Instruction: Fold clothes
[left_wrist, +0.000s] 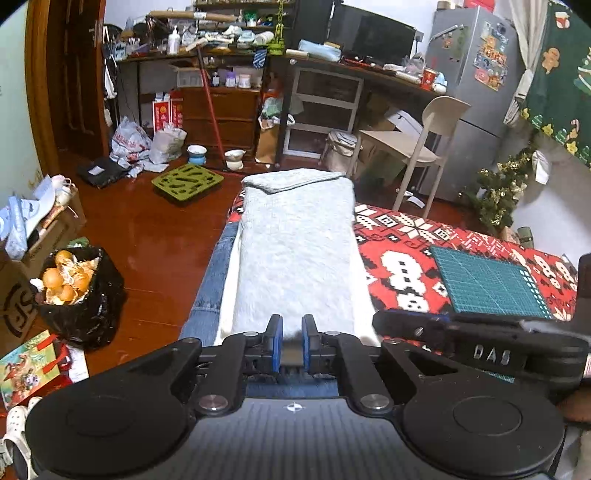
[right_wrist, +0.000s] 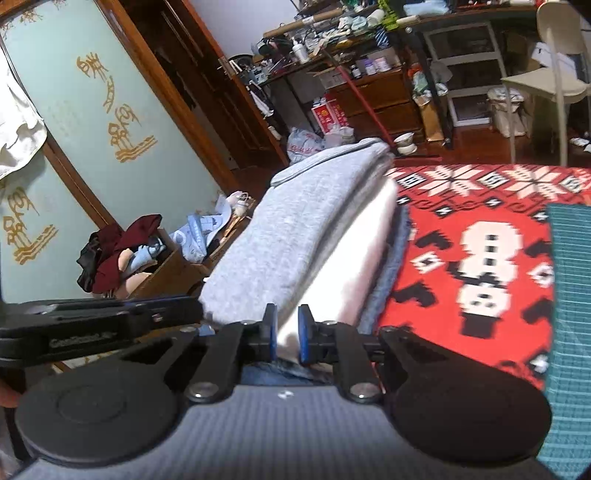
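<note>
Jaws narrow on both grippers, L (left_wrist: 292, 329) on grey garment (left_wrist: 295, 251) edge, R (right_wrist: 287, 328) on white layer (right_wrist: 354, 251), folded stack.

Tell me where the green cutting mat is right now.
The green cutting mat lies on the red snowman blanket, right of the folded clothes stack.
</note>
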